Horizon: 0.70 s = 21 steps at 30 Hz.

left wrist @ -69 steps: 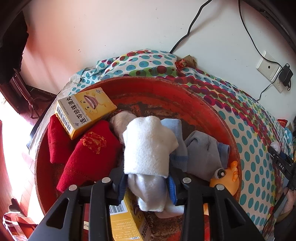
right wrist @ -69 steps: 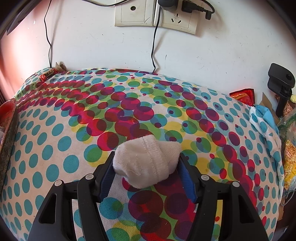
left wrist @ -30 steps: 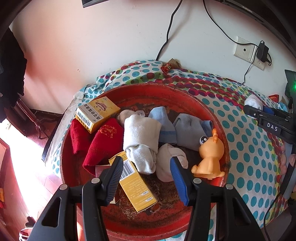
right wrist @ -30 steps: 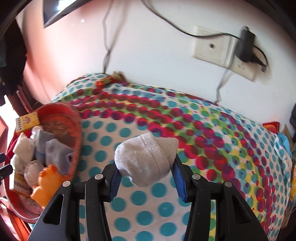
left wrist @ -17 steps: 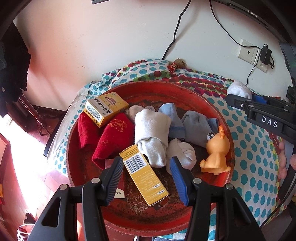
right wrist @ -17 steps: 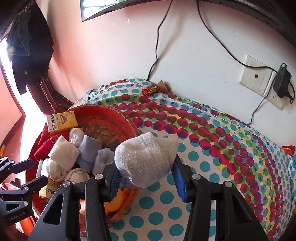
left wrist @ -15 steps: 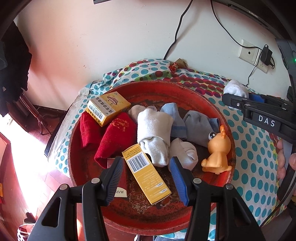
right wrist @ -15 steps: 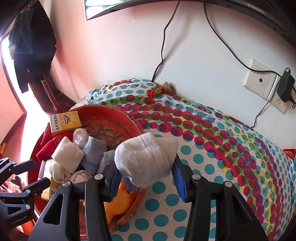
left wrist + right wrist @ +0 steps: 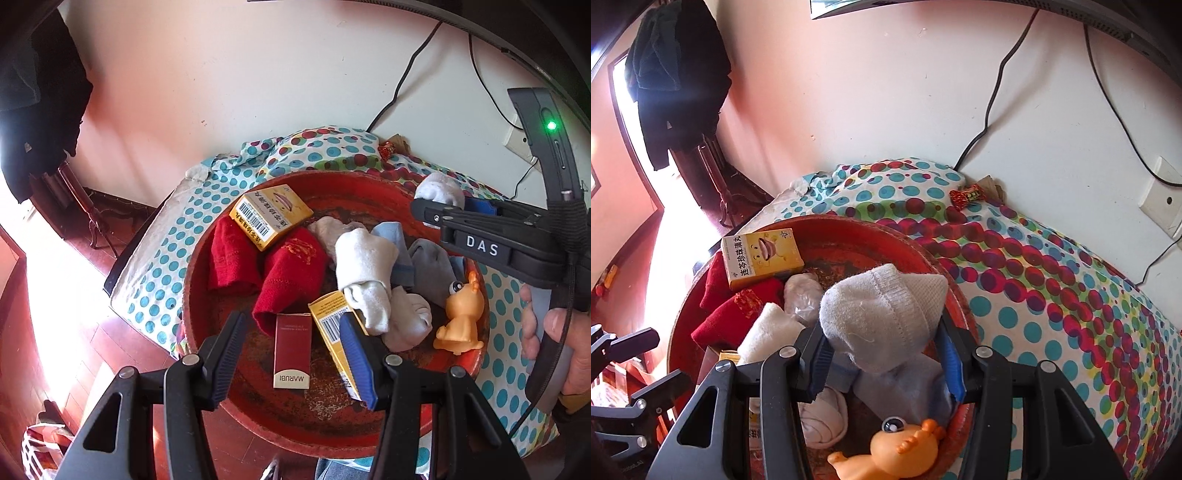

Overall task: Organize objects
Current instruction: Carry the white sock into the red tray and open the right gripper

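A round red basin (image 9: 369, 182) on the polka-dot cloth holds red socks (image 9: 284, 277), white and grey rolled socks (image 9: 365, 266), yellow boxes (image 9: 271, 214), a dark red box (image 9: 291, 350) and an orange toy (image 9: 461, 317). My left gripper (image 9: 291, 354) is open and empty above the basin's near side. My right gripper (image 9: 882, 354) is shut on a rolled white sock (image 9: 882, 317) and holds it over the basin's right part (image 9: 945, 273); it also shows in the left wrist view (image 9: 439, 192).
The table with the polka-dot cloth (image 9: 1052, 295) stands against a white wall with cables and a socket (image 9: 1163, 199). A small red candy wrapper (image 9: 969, 194) lies by the wall. Wooden floor (image 9: 29, 332) drops off to the left.
My left gripper let go of the white sock in the basin and drew back, open. My right gripper carried its white sock leftward from the cloth to above the basin.
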Each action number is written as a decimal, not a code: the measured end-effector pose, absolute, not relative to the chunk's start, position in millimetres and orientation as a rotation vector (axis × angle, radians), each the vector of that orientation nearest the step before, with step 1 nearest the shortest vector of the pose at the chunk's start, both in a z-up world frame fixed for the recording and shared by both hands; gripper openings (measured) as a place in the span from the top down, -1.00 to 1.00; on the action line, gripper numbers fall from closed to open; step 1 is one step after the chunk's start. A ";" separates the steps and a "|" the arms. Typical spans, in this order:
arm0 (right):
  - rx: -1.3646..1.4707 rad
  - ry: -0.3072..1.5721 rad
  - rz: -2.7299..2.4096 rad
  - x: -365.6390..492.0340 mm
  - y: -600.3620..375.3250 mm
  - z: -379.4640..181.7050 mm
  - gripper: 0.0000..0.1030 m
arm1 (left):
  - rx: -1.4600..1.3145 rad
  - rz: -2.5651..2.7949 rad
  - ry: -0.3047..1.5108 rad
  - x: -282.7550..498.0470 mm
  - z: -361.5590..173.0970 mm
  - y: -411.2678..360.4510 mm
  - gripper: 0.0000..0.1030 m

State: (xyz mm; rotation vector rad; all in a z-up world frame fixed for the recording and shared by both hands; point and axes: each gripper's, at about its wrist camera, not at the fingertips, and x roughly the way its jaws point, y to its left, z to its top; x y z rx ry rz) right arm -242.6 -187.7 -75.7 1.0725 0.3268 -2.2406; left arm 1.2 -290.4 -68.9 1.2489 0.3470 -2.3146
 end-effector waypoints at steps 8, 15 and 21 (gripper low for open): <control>1.126 0.344 -2.220 -258.1 -225.3 -95.4 0.05 | 1.280 -2.276 0.350 6.1 -78.9 -297.9 -0.05; 1.173 0.351 -2.220 -267.1 -237.7 -107.9 0.00 | 1.302 -2.274 0.349 3.4 -85.9 -296.8 -0.05; 1.194 0.355 -2.227 -271.3 -241.6 -114.0 -0.02 | 1.315 -2.277 0.326 0.7 -89.6 -294.7 -0.05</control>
